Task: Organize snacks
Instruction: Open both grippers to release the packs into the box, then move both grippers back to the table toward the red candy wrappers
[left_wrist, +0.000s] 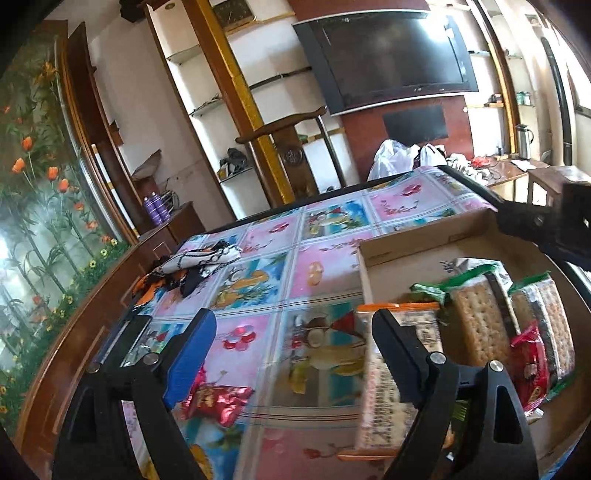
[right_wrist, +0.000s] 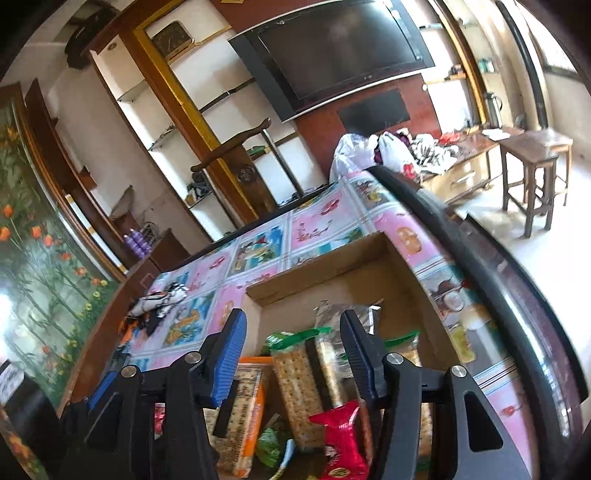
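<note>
I am viewing a desk (left_wrist: 325, 236) covered by a patterned pink-and-blue cloth, with a shallow cardboard box (right_wrist: 325, 266) sitting on it near the right edge. Cracker packets (right_wrist: 299, 387) with green ends are lying side by side inside the box, and a red snack pouch (right_wrist: 341, 439) is resting on top of them at the near side. An orange-edged cracker packet (left_wrist: 388, 373) is leaning at the box's left wall. A shiny red wrapper (left_wrist: 218, 400) is lying on the cloth outside the box. The left gripper (left_wrist: 291, 339) is hovering over the cloth, jaws released and gripping nothing. The right gripper (right_wrist: 293, 336) is hanging above the box contents, jaws parted and pressing on nothing.
</note>
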